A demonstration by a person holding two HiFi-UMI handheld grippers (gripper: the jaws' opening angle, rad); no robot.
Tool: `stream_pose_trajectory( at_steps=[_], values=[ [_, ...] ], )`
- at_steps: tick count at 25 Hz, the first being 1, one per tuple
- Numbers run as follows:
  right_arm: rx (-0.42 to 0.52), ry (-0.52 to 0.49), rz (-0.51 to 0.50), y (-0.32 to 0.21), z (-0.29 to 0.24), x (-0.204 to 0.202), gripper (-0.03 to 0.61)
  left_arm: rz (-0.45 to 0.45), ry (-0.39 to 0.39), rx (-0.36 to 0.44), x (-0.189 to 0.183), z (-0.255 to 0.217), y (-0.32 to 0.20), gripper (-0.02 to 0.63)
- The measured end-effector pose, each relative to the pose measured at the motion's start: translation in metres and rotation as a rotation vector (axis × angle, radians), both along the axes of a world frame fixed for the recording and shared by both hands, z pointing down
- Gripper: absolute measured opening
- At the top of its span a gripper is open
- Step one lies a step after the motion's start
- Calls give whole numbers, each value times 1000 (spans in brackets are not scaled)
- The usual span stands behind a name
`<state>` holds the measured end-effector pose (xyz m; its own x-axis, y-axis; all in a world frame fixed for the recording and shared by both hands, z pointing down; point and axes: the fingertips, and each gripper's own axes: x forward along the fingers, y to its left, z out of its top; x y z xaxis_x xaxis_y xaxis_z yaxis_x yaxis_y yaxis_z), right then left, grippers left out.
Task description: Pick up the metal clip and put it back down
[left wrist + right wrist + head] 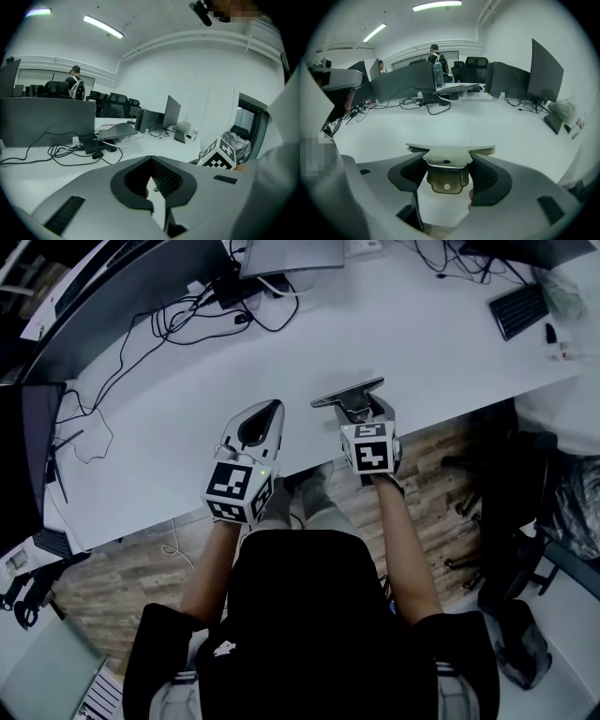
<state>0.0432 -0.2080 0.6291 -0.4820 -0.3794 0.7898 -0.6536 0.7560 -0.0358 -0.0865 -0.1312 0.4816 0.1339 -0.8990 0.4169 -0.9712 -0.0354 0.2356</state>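
The metal clip (347,393) is a flat silvery plate with a bent tab under it. It sits near the front edge of the white desk (187,437). My right gripper (354,409) is shut on it. In the right gripper view the clip (446,157) spans the gap between the two dark pads (487,176), its wide plate lying across their tips and its holed tab hanging between them. I cannot tell whether it touches the desk. My left gripper (271,410) rests to the left, shut with nothing in it; the left gripper view shows its jaws (151,161) meeting at the tip.
Black cables (178,320) and a laptop (286,257) lie at the desk's back. A keyboard (518,307) is at the far right and a dark monitor (28,456) at the left. An office chair (506,512) stands right of the person.
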Motion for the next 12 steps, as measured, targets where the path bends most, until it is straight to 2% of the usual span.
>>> stream_pose_trajectory(
  at_steps=[12],
  values=[
    [107,-112,17,-15,-91,-17,302,-33,-66,93,-39,-58,5,9]
  ],
)
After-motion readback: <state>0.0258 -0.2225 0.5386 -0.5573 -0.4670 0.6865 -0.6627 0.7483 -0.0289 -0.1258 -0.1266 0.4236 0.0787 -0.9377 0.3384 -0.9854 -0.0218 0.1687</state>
